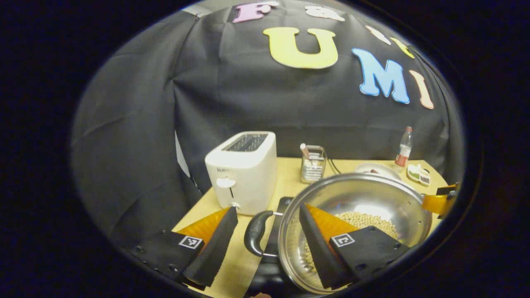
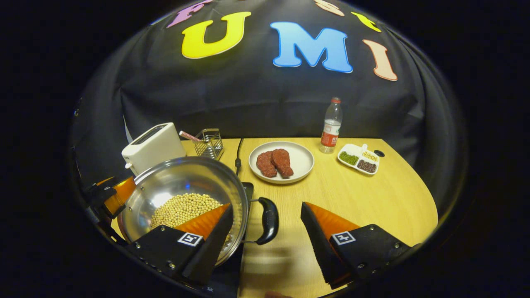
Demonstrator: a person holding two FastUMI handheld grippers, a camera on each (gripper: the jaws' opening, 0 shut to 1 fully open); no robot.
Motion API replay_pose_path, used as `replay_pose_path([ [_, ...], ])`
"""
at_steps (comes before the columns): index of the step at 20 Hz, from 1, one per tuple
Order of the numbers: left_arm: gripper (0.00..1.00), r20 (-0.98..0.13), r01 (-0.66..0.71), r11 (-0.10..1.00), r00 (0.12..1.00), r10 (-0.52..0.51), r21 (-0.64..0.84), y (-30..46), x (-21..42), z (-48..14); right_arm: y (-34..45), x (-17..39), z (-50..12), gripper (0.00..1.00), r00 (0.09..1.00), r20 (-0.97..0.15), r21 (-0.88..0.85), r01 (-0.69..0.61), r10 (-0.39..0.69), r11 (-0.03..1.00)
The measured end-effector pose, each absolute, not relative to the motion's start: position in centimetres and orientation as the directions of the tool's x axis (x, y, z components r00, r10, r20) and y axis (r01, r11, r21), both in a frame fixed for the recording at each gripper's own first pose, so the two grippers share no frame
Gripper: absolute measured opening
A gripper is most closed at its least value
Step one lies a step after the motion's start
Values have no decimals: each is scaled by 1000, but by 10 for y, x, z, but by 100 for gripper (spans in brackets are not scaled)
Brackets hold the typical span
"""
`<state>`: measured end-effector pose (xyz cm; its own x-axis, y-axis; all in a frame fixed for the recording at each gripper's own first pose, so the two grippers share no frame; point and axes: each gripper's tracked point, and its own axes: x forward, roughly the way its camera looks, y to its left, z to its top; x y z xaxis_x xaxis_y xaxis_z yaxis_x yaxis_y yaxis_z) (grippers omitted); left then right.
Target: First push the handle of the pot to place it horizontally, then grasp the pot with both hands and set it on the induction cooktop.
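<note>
Steel round pot (image 1: 356, 207) of beans is sitting over the black induction cooktop (image 1: 271, 231). Left gripper (image 1: 269, 244) and right gripper (image 2: 265, 238) are each straddling a black loop handle (image 2: 268, 220) at 12 o'clock, jaws gaping, not touching.

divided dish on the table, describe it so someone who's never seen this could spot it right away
Start at the wooden table and go to its far right corner. Beside the bottle, right of the round plate of meat, sits the divided dish. It alone is oblong and white with separate small heaps: green, dark and pale.
</note>
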<state>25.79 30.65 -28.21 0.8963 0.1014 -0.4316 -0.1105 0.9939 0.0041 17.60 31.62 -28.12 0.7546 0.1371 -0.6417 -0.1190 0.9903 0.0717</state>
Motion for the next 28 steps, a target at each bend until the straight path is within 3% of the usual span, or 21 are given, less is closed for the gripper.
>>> replay_pose_path([
  [6, 100, -285, -62, 998, 956, 64, 18, 237, 237, -199, 247, 157, -217, 98, 855, -504, 54, -114, 126, 992],
  [7, 94, -267, -55, 998, 962, 55, 9, 220, 232, -187, 236, 151, -207, 98, 865, -486, 50, -118, 127, 992],
  [9, 93, -239, -41, 999, 970, 36, -17, 186, 218, -166, 211, 139, -187, 98, 885, -447, 40, -121, 126, 992],
  [10, 100, -230, -33, 999, 973, 26, -25, 171, 210, -157, 198, 133, -178, 98, 894, -431, 35, -120, 123, 992],
  [11, 96, -219, -27, 999, 975, 21, -27, 151, 209, -155, 186, 125, -170, 98, 900, -419, 30, -119, 121, 992],
  [16, 100, -147, 7, 1000, 989, -10, -19, 93, 143, -95, 127, 85, -130, 97, 933, -340, 28, -116, 119, 993],
  [22, 93, -83, 14, 999, 996, -18, -49, 28, 78, -58, 71, 29, -81, 97, 961, -245, -4, -134, 129, 991],
  [25, 100, -52, 30, 999, 998, -32, -40, 10, 44, -31, 55, 4, -63, 97, 966, -220, 4, -137, 135, 991],
  [28, 96, -9, 45, 999, 999, -45, -26, 2, 19, -4, 47, -13, -47, 97, 972, -197, 4, -131, 129, 991],
])
